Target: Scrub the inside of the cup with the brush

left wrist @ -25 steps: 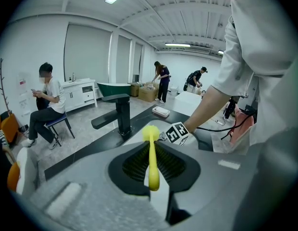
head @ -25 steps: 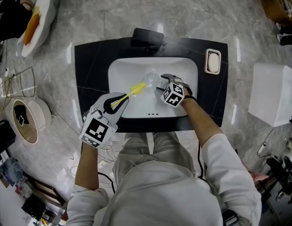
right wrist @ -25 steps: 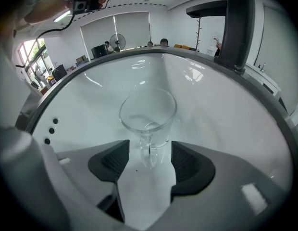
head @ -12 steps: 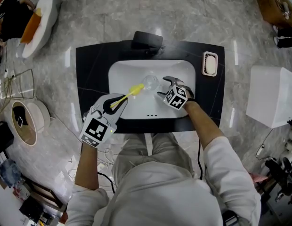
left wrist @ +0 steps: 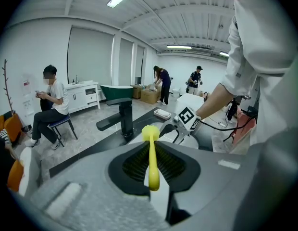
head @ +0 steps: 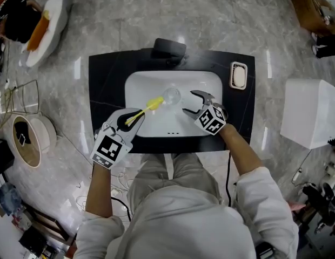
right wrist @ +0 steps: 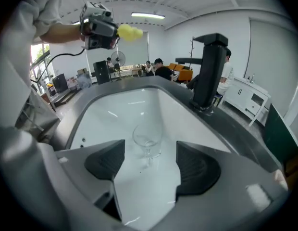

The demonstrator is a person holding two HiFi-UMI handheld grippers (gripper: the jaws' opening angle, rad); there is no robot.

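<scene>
Holding the brush (head: 148,106) tight, my left gripper (head: 133,117) hangs above the sink (head: 136,81). My right gripper (head: 191,102) has just opened, empty. The cup (head: 171,95) stands alone in the sink, so scrubbing could knock it over.

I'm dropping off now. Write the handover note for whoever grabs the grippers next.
The left gripper is shut on the yellow brush, held above the sink.
The right gripper is open; its jaws have just opened, with nothing between them.
The cup stands free in the sink, ahead of it.
Done: no scrubbing visible; the brush is outside the cup.
Left: steady the cup, scrub inside.
</scene>
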